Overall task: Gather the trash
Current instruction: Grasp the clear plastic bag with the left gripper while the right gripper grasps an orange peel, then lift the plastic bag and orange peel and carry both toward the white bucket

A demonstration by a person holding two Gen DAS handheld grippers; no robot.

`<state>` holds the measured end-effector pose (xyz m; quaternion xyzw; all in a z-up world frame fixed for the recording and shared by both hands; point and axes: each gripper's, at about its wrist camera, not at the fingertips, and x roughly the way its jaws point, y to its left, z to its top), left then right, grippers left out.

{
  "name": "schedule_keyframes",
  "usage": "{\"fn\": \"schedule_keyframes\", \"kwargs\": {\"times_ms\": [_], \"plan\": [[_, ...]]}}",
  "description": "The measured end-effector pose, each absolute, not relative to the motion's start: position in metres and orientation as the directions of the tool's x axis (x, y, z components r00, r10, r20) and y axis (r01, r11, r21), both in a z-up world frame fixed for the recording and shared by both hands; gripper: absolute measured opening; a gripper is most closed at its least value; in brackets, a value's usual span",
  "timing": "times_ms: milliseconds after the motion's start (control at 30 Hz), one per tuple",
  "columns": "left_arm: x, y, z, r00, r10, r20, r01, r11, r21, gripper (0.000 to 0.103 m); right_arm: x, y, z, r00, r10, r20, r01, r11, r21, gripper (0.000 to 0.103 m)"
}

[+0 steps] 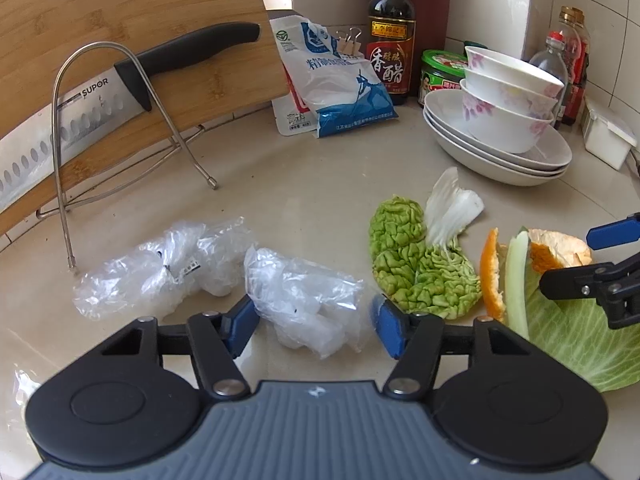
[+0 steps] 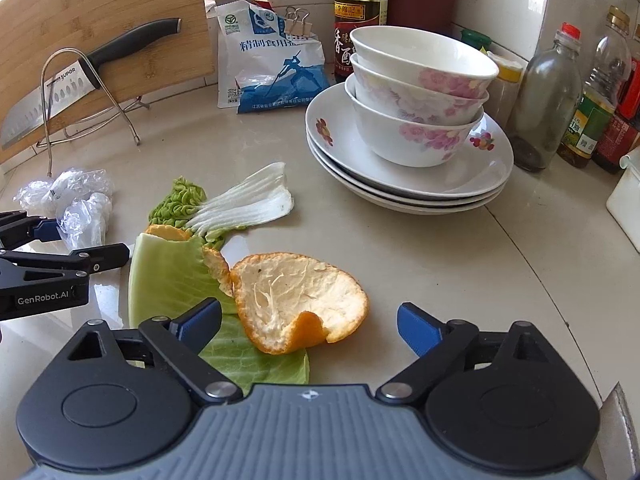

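Both grippers sit low over the counter (image 2: 400, 240), each lined up on its own scrap, which reads as a 2-handed pickup about to start. Left gripper (image 1: 312, 320) has jaws spread wide, nothing held; the near plastic wrap (image 1: 304, 296) lies between its fingertips on the counter, so it looks set to pinch that wad. A 2nd plastic wad (image 1: 160, 268) lies just beside it to the left, untouched. Right gripper (image 2: 308, 320) also released, jaws wide, straddling the big orange peel (image 2: 296, 300), which rests partly on a cabbage leaf (image 2: 168, 272); the peel's curled edge faces the gripper, an easy lip to grab. More trash lies between the 2 grippers: crinkly green leaf (image 1: 412, 260), white cabbage stalk (image 2: 248, 200), smaller orange peel strip (image 1: 492, 276). None collected yet; no bin in view. Non-trash stays at the back: stacked bowls (image 2: 420, 92) on plates (image 2: 492, 160), salt bag (image 2: 272, 60), vinegar bottle (image 2: 360, 12), knife (image 1: 120, 92) on a rack against the cutting board (image 1: 120, 0). Thin film may slip from the pads.
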<state>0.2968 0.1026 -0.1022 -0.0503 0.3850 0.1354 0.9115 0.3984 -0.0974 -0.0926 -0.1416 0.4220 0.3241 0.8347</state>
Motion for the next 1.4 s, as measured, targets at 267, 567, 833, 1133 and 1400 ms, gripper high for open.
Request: {"fn": "schedule_keyframes", "kwargs": {"times_ms": [267,567,833,1133,1400], "plan": [[0.298,0.104,-0.102,0.666,0.197,-0.72,-0.284,0.959,-0.001,0.053,0.404,-0.095,-0.096,0.396,0.439,-0.806,-0.665,0.743,0.078,0.075],[0.296,0.104,-0.096,0.675,0.174,-0.717,-0.265,0.964,-0.016,0.044,0.401,-0.096,-0.092,0.406,0.443,-0.799,-0.665,0.743,0.074,0.068],[0.289,0.103,-0.086,0.681,0.149,-0.717,-0.232,0.973,-0.018,0.042,0.395,-0.102,-0.08,0.429,0.449,-0.784,-0.66,0.749,0.068,0.067],[0.272,0.1,-0.07,0.697,0.118,-0.707,-0.182,0.983,-0.015,0.041,0.377,-0.114,-0.061,0.461,0.453,-0.763,-0.654,0.755,0.053,0.067],[0.248,0.088,-0.055,0.706,0.069,-0.704,-0.109,0.994,-0.012,0.041,0.342,-0.133,-0.045,0.483,0.459,-0.746,-0.646,0.762,0.05,0.067]]}}
